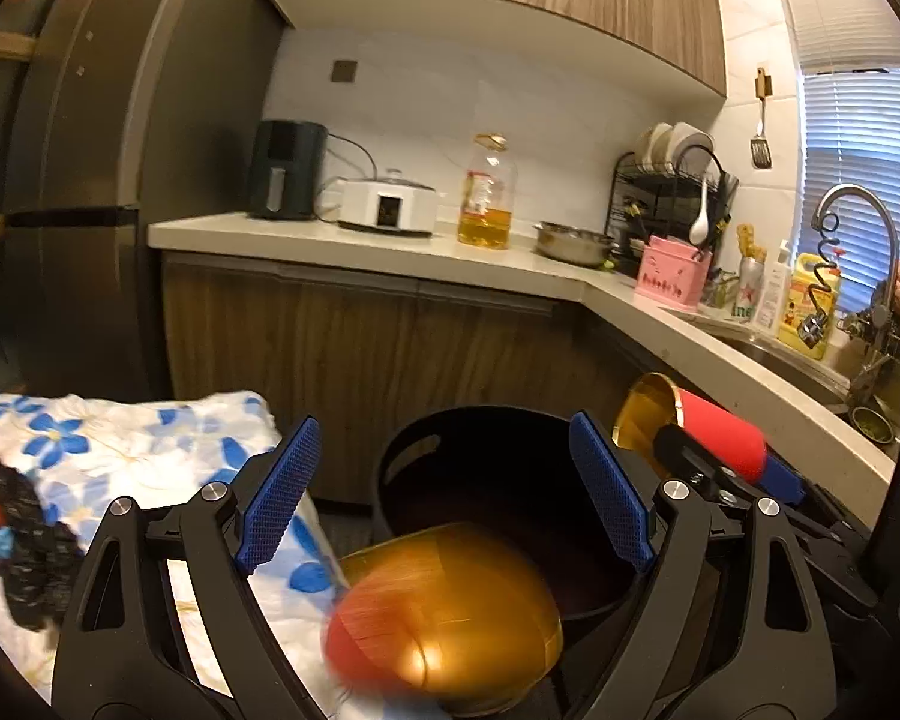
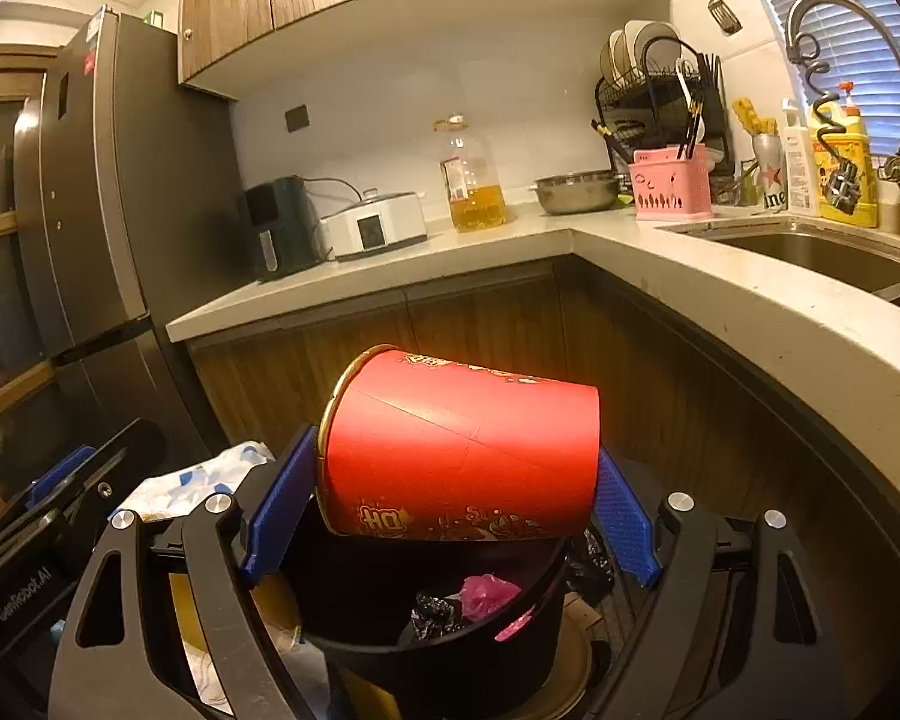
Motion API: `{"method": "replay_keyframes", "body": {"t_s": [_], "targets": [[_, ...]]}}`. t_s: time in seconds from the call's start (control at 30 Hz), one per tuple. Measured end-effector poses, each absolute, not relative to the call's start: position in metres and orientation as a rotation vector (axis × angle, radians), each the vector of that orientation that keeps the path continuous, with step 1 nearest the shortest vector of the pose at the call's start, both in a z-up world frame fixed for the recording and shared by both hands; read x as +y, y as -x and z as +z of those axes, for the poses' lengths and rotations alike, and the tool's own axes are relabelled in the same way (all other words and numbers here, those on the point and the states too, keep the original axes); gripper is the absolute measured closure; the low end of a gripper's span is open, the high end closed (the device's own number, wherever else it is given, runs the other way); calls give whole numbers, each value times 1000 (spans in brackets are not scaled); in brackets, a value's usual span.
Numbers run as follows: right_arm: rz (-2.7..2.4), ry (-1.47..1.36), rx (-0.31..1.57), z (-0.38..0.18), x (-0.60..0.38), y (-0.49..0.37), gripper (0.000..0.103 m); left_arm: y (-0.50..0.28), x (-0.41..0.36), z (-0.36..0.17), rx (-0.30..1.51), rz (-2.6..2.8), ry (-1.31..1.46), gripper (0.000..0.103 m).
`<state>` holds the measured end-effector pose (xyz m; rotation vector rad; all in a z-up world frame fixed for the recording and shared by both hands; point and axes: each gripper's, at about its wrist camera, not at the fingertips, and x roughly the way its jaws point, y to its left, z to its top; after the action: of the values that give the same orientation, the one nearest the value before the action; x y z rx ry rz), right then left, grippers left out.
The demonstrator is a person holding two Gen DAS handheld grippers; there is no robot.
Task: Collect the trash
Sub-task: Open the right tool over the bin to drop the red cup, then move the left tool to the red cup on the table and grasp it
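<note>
on the left there is a flowery cloth with some dark and red scraps on it. the left gripper is wide open and holds nothing. just under it a red and gold cup looks blurry, so i think it is dropping toward the black bin. to the right, the right gripper squeezes a red paper cup lying on its side, right above the black bin, which has pink and black bags inside. i think the good way is to hold the cup over the middle of the bin, then open slowly so it falls in and not on the floor.
</note>
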<state>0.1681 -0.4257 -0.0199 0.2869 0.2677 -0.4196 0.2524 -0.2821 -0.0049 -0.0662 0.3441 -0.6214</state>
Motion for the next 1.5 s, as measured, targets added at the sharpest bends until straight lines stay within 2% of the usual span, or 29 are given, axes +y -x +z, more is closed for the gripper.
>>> {"method": "replay_keyframes", "body": {"t_s": [0.13,0.63,1.0,1.17,1.5], "targets": [[-413,-308,312,-29,-440,-182,21,-274,-294,-20,404,-644,81,20],[-389,-272,383,-47,-434,-207,19,-281,-266,-37,415,-553,85,20],[-389,-297,316,-34,-418,-173,17,-254,-215,-45,417,-502,71,20],[-373,-314,291,-30,-406,-153,17,-240,-194,-54,436,-535,47,10],[-354,-353,286,-34,-384,-119,17,-236,-189,-89,557,-559,-21,10]]}}
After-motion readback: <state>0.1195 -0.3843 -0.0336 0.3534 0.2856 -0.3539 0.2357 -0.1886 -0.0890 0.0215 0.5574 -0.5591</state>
